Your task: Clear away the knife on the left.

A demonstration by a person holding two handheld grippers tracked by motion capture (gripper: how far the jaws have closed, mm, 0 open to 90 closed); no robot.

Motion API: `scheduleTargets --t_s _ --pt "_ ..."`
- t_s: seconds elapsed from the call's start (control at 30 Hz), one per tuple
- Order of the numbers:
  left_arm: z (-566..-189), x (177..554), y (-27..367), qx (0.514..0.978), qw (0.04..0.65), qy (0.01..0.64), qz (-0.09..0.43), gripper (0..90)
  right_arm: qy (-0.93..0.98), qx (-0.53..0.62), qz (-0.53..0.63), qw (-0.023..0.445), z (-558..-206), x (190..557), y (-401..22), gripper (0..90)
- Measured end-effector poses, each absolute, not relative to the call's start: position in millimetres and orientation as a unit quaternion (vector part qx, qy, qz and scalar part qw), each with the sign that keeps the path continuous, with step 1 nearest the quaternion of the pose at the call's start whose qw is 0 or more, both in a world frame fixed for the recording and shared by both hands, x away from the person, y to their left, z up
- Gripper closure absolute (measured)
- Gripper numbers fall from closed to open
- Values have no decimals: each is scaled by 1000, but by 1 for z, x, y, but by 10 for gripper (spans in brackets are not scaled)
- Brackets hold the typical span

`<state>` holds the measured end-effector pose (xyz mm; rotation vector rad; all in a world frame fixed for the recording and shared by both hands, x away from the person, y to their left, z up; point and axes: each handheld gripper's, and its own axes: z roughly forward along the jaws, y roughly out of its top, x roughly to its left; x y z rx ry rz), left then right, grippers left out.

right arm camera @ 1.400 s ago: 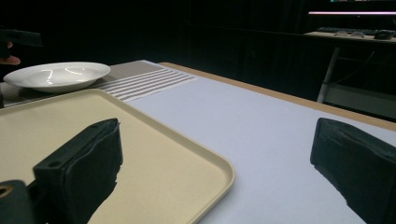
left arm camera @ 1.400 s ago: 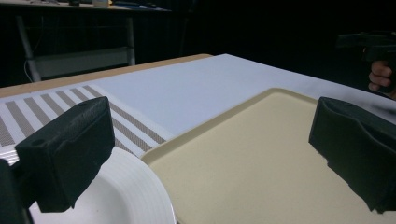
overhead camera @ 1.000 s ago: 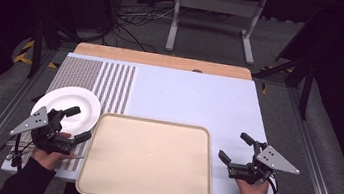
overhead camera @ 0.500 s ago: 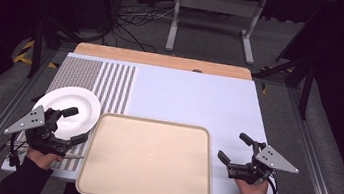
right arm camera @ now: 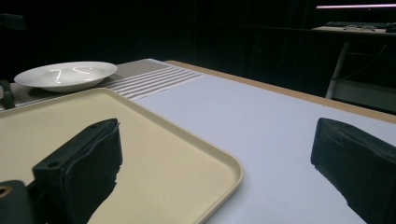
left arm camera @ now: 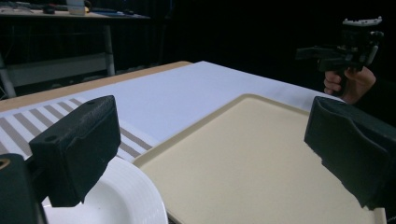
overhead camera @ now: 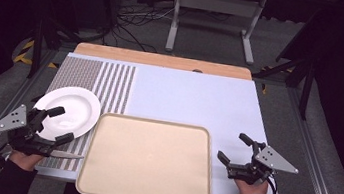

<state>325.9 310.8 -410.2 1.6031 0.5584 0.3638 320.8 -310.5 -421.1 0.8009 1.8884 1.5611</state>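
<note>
High view: left gripper (overhead camera: 54,124) wide open over plate (overhead camera: 75,107).

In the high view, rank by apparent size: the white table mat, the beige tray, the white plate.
1. White rectangular table mat, largest.
2. Beige rectangular plastic tray; it lies nearer the camera, yet looks smaller than the mat.
3. Round white plate, clearly smallest.

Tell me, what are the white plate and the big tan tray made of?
The white plate looks like glazed ceramic: it is glossy, with bright glints in its hollow, though shiny plastic is possible. The tan tray looks like matte plastic: an even, dull surface with a moulded, rounded rim.
</note>
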Motion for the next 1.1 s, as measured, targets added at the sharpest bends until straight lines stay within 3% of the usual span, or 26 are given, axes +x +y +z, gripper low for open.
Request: scheduleTargets --t_s 0.27,0.63,1.1 --pt "-409 324 319 744 602 244 156 81 708 300 577 274 -423 322 -309 27" --pt "-396 324 336 827 477 240 176 78 714 302 573 267 -425 324 -307 27" --pt "-399 328 353 886 385 220 135 51 715 297 573 268 -424 323 -307 27"
